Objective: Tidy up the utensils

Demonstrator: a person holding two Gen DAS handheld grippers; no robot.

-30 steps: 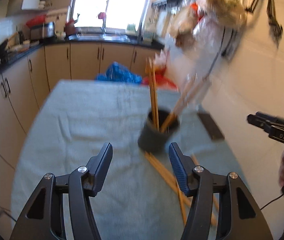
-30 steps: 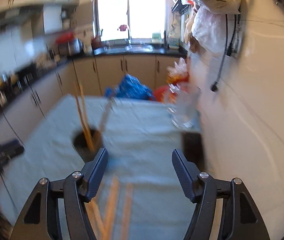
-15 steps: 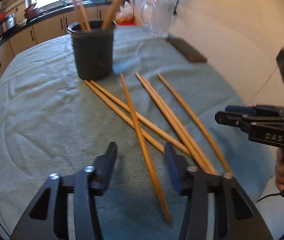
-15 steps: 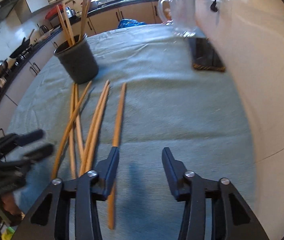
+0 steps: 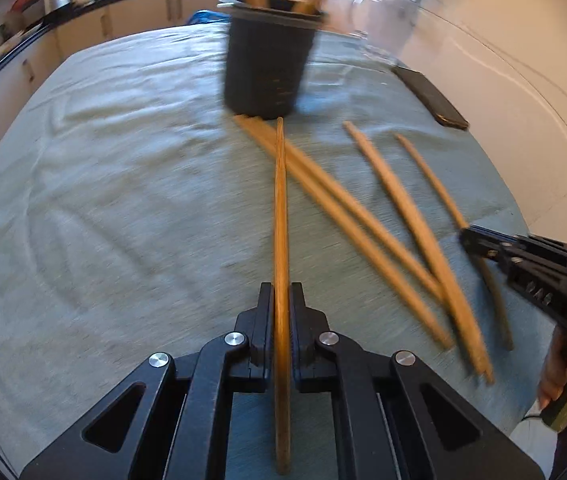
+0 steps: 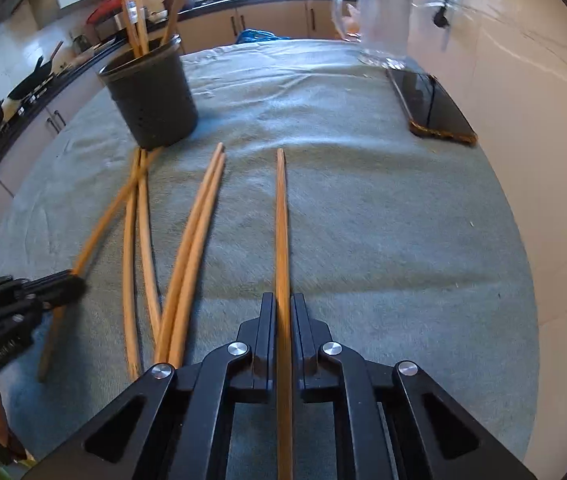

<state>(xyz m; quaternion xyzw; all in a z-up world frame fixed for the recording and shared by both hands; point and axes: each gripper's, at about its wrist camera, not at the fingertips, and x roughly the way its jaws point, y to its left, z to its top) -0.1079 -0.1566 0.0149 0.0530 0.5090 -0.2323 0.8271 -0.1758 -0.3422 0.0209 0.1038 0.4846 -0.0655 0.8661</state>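
Both grippers tilt steeply down toward the desk. The left gripper (image 5: 282, 300) has its jaws just closed, pads pressing on a chopstick (image 5: 280, 216) that runs between them. The right gripper (image 6: 282, 312) matches it, jaws just closed and clamped on another chopstick (image 6: 282, 224). A hand (image 5: 563, 372) grips the right gripper's handle from below.

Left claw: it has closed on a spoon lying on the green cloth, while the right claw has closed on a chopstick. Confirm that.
Wrong in one respect. The left claw has closed on a chopstick, not a spoon; the left wrist view shows it. It does lie on the green cloth, and the right claw has closed on its own chopstick.
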